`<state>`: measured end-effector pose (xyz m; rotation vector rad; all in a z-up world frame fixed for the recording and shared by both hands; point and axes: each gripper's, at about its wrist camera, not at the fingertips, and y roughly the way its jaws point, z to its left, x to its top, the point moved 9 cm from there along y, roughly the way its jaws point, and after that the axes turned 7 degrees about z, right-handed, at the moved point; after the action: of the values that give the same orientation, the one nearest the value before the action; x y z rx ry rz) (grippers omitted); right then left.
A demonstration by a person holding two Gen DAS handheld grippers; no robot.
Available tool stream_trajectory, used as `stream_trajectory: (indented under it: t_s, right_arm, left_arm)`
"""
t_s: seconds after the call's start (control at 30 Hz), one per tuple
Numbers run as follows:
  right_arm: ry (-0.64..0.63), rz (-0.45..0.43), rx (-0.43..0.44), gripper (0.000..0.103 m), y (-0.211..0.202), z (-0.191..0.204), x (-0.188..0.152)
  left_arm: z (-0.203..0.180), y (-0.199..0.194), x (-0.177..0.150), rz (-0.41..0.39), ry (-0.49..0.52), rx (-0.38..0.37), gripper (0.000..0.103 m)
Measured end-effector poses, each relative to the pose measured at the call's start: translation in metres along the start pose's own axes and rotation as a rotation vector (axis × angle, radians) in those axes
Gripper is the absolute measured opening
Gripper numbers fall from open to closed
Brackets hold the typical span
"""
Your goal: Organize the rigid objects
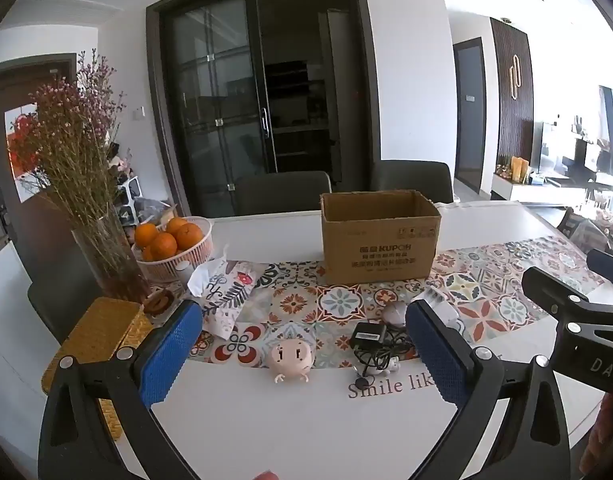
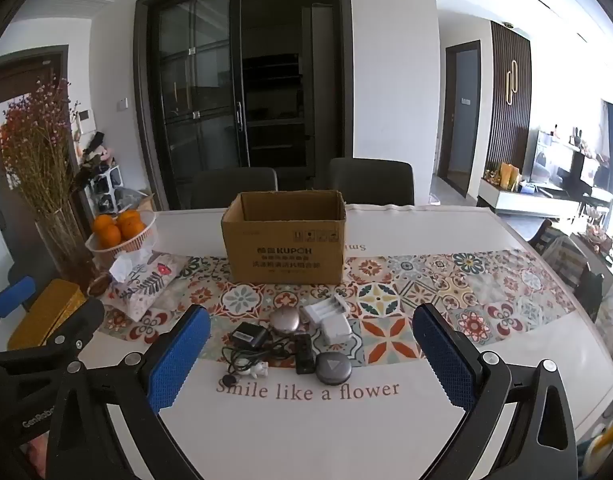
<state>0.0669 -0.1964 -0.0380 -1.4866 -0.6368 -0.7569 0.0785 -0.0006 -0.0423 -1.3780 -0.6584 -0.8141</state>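
Observation:
An open cardboard box (image 1: 380, 236) stands on the patterned runner; it also shows in the right wrist view (image 2: 284, 240). In front of it lie a pink pig-face toy (image 1: 291, 358), a black power adapter with tangled cable (image 2: 248, 336), a pinkish round case (image 2: 284, 320), a white battery charger (image 2: 326, 312), a black remote (image 2: 303, 354) and a grey round disc (image 2: 333, 367). My left gripper (image 1: 306, 344) is open above the pig toy. My right gripper (image 2: 312, 344) is open above the cluster. Both are empty.
At the left stand a glass vase of dried flowers (image 1: 106, 256), a basket of oranges (image 1: 174, 248), a patterned tissue box (image 1: 226, 292) and a yellow woven box (image 1: 102, 332). Two dark chairs (image 2: 370, 180) stand behind the table. The table's right edge (image 2: 546, 280) curves away.

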Motion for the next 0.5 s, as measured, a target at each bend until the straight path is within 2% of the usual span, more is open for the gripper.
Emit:
stream_trajectory:
  t_s: [0.07, 0.5]
  right_arm:
    - [0.003, 0.003, 0.002, 0.102, -0.0002, 0.0, -0.0001]
    - [-0.006, -0.003, -0.008, 0.102, -0.002, 0.0014, 0.0035]
  left_arm:
    - [-0.0011, 0.0004, 0.0011, 0.007, -0.002, -0.016, 0.103]
    - [0.0011, -0.0004, 0.0042, -0.02, -0.01, -0.005, 0.103]
